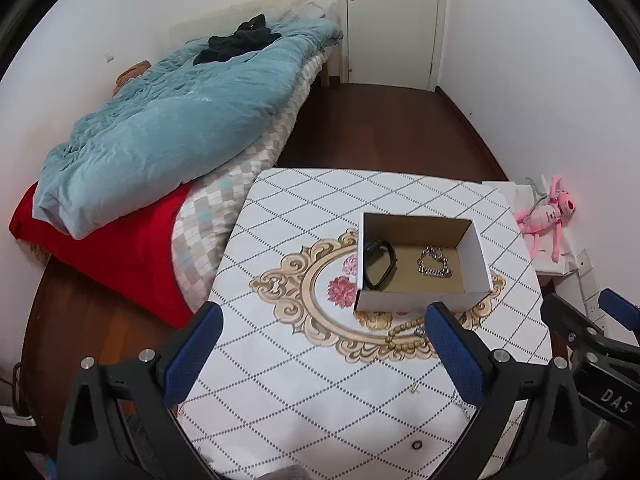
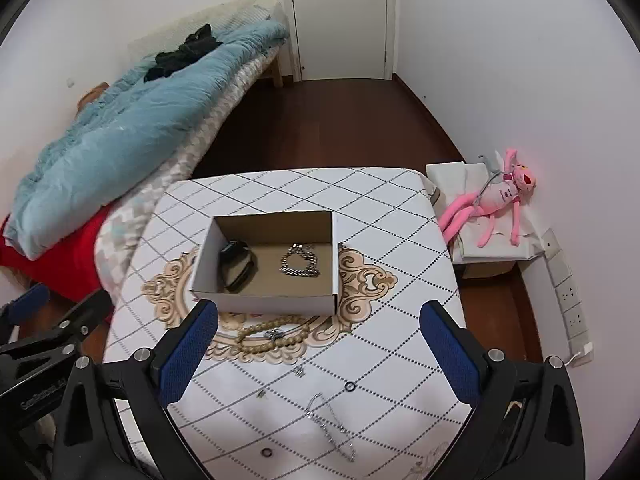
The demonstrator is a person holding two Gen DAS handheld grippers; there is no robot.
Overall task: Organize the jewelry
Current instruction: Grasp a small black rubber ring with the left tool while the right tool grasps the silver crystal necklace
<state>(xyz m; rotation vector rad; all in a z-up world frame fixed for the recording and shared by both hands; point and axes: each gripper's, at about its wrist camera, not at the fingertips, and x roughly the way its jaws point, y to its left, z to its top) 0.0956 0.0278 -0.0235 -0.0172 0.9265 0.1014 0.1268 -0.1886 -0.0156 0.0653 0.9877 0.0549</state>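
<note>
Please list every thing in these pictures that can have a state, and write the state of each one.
left gripper: open, holding nothing
right gripper: open, holding nothing
cardboard box: open, no lid on it
black wristband: inside box
silver chain bracelet: inside box
bead bracelet: on table, outside box
thin silver chain: on table, stretched out
door: closed

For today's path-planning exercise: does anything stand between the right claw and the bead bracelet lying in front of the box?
Nothing visible does. The right claw hangs open above the table, and the bead bracelet lies on bare cloth just ahead of it, short of the box. A small silver piece rests on the beads.
</note>
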